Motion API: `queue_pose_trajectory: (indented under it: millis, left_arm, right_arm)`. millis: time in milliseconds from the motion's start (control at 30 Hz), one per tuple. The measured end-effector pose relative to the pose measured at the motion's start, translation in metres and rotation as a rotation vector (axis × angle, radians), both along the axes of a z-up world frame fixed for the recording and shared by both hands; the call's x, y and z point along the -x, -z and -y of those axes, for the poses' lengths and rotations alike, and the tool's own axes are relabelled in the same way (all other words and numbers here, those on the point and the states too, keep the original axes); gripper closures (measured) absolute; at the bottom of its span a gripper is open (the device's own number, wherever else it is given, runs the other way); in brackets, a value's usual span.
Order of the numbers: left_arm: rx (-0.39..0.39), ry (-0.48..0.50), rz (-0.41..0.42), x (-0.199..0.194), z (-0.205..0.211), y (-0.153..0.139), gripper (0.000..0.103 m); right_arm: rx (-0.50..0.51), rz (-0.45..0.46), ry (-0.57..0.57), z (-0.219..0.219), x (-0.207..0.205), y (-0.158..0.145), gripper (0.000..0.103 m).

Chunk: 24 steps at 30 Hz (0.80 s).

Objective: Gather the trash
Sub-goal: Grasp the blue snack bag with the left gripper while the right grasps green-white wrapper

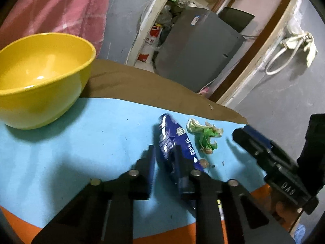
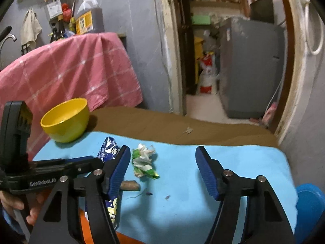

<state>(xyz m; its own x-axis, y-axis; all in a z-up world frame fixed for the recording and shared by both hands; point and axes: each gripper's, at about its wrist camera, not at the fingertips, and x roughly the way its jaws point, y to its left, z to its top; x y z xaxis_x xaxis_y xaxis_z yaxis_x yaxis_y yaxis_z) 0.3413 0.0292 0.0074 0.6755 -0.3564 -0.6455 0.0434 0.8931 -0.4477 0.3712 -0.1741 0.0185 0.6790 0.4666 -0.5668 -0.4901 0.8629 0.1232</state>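
Collecting trash from a counter (image 1: 81,142) under a blue cloth: left gripper (image 1: 164,152) pinching the near end of a blue packet (image 1: 174,138), far end lying flat on the cloth, likely bound for the yellow bowl (image 1: 40,77) at the far left corner. Right gripper (image 2: 162,162) spread wide, holding nothing, poised just short of a crumpled green wrapper (image 2: 143,162) beside the packet near mid-counter. Small brown scrap (image 2: 131,185) near the wrapper, untouched.
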Motion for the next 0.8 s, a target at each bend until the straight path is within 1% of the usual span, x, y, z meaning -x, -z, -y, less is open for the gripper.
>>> queue_pose_trajectory:
  millis: [100, 200, 267, 367, 400, 467, 500, 567, 600, 633, 667, 800]
  left_arm:
    - [0.043, -0.002, -0.008, -0.001, -0.007, -0.001, 0.096]
    - [0.058, 0.004, -0.001, 0.001, -0.011, -0.004, 0.097]
    - [0.054, 0.012, 0.002, 0.002, -0.011, -0.006, 0.097]
    - [0.044, 0.029, -0.008, 0.000, -0.010, -0.006, 0.097]
    - [0.044, 0.030, -0.014, -0.001, -0.010, -0.005, 0.097]
    - [0.055, 0.033, -0.024, -0.001, -0.010, -0.003, 0.096]
    - [0.060, 0.036, -0.037, -0.002, -0.011, -0.002, 0.095]
    - [0.073, 0.043, -0.065, -0.005, -0.011, 0.001, 0.089]
    - [0.085, 0.050, -0.079, -0.006, -0.012, 0.003, 0.083]
    - [0.094, 0.055, -0.080, -0.007, -0.013, 0.003, 0.081]
    - [0.096, 0.060, -0.077, -0.006, -0.014, 0.002, 0.080]
    - [0.063, 0.078, -0.076, -0.006, -0.009, 0.001, 0.076]
  right_arm:
    - [0.007, -0.054, -0.029, -0.006, -0.007, 0.006, 0.039]
    - [-0.002, -0.094, -0.034, -0.007, -0.014, 0.012, 0.040]
    - [-0.013, -0.127, -0.048, -0.008, -0.018, 0.016, 0.049]
    - [-0.011, -0.148, -0.072, -0.013, -0.022, 0.018, 0.057]
    - [-0.008, -0.150, -0.078, -0.014, -0.022, 0.019, 0.058]
    - [-0.005, -0.156, -0.091, -0.016, -0.022, 0.020, 0.068]
    - [-0.004, -0.160, -0.096, -0.018, -0.022, 0.021, 0.071]
    - [-0.004, -0.163, -0.098, -0.019, -0.022, 0.021, 0.078]
    - [-0.005, -0.164, -0.099, -0.018, -0.022, 0.021, 0.080]
    - [-0.006, -0.163, -0.098, -0.018, -0.022, 0.021, 0.084]
    - [-0.009, -0.163, -0.096, -0.017, -0.022, 0.021, 0.086]
    - [-0.014, -0.163, -0.086, -0.016, -0.023, 0.021, 0.086]
